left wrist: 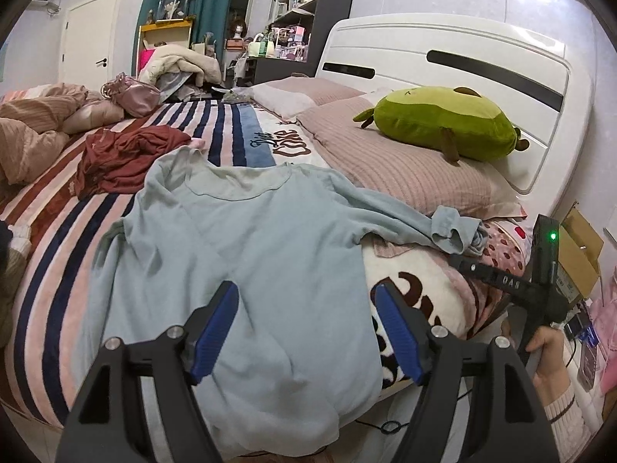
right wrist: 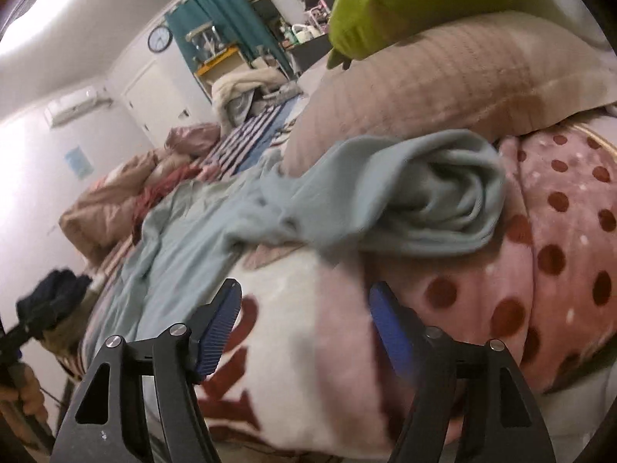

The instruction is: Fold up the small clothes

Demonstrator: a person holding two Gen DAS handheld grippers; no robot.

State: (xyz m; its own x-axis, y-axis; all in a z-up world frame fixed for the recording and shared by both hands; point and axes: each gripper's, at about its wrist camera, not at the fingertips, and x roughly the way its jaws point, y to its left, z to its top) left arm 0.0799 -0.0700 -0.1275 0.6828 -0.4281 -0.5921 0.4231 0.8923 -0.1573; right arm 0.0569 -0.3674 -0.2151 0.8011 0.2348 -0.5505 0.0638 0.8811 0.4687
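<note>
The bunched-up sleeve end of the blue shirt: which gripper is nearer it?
Right. The right gripper is open just short of the sleeve end; the left gripper is open over the shirt's body.

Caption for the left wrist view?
Open left gripper over light blue shirt spread on bed; right gripper near its sleeve.
</note>
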